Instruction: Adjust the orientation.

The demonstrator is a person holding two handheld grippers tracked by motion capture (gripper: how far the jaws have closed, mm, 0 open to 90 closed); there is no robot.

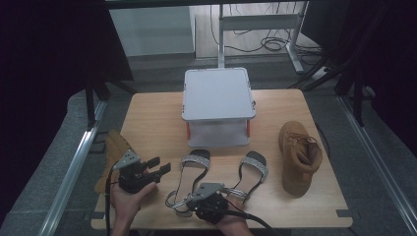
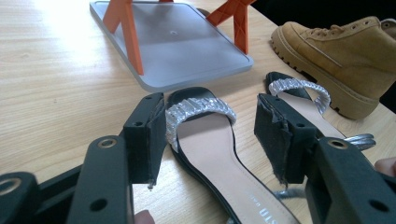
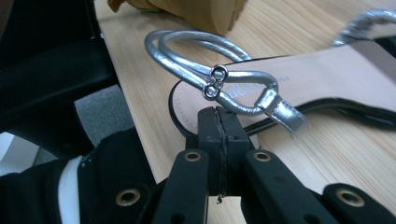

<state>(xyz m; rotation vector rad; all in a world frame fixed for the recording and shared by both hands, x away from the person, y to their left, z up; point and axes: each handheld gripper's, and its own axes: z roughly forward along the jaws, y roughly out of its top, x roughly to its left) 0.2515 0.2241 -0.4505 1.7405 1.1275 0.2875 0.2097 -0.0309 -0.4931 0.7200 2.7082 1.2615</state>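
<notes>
- wooden table (image 1: 157, 118) carries everything i see; i'm working along its near edge.
- grey plastic box (image 1: 218, 93) sits at the far middle, lid on, orange latches on its sides. in the left gripper view its grey lid (image 2: 187, 51) and orange latches (image 2: 128, 32) lie just beyond the sandal toe.
- tan boot (image 1: 299, 157) lies on the right side of the table, well apart from both grippers. a second tan boot (image 1: 114, 152) sits at the left edge, just behind my left hand.
- right sandal (image 1: 252, 173) lies between the left sandal and the right boot, glitter band toward the box.
- left sandal (image 1: 192, 172) is my work piece: it lies in front of the box, toe toward it, silver ankle strap (image 3: 196, 70) looped at the near end.
- left gripper (image 1: 160, 166) hovers just left of that sandal, jaws standing wide with nothing between the pads; in its own view the sandal's glitter band (image 2: 198, 109) shows through the gap.
- right gripper (image 3: 219, 123) is at the sandal's heel, jaws fully closed pad to pad, tips just below the strap loop. i can't tell whether they touch the strap or the heel edge; nothing visibly pinched.
</notes>
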